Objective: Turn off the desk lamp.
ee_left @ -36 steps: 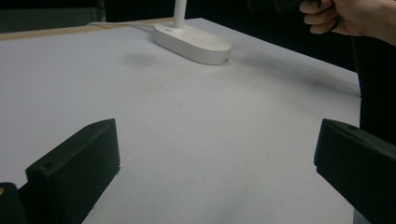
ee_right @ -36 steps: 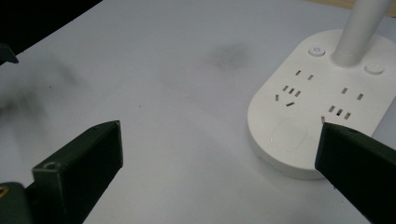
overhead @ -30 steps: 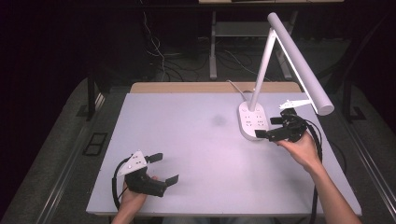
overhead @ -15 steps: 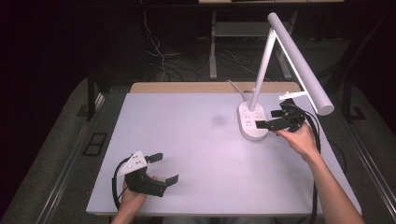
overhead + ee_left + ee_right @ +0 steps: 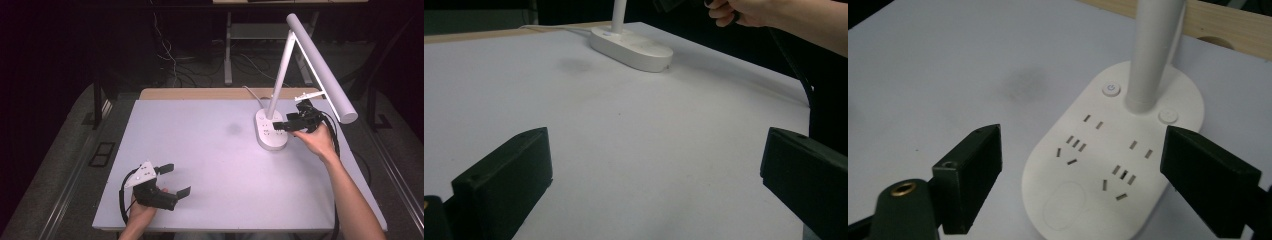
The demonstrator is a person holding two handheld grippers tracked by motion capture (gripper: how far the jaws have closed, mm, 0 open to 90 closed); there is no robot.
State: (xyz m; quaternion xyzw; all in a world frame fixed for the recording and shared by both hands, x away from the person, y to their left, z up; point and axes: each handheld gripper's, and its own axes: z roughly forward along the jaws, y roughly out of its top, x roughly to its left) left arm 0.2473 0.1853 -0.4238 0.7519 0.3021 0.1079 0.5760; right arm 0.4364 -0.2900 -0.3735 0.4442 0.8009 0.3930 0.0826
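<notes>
1. A white desk [image 5: 215,165] stood in a dark room, with a thin wooden strip along its far edge.
2. A white desk lamp [image 5: 295,75] stood near the far right part of the desk. Its long head [image 5: 322,67] hung slanted over the right side.
3. The lamp's oval base [image 5: 270,131] lay flat on the desk. The lamp's thin pole [image 5: 1154,50] rose from the far end of the base.
4. In the right gripper view, the base had rows of little plug slots [image 5: 1103,155] on top. It also had a round power button [image 5: 1111,90] to the left of the pole and another round button [image 5: 1168,116] to the right.
5. A white cable [image 5: 252,92] ran from the base toward the back of the desk.
6. A faint grey smudge [image 5: 233,129] marked the desk just to the left of the base.
7. The right tongs [image 5: 281,126] were held by the person's right hand [image 5: 315,140] just over the right side of the base. Their jaws were spread wide, one on each side of the base in the right gripper view, and they held nothing.
8. The left tongs [image 5: 175,180] sat low at the near left of the desk, held by the left hand [image 5: 142,212]. Their jaws were spread wide too, with bare desk between them.
9. The two tongs were well apart.
</notes>
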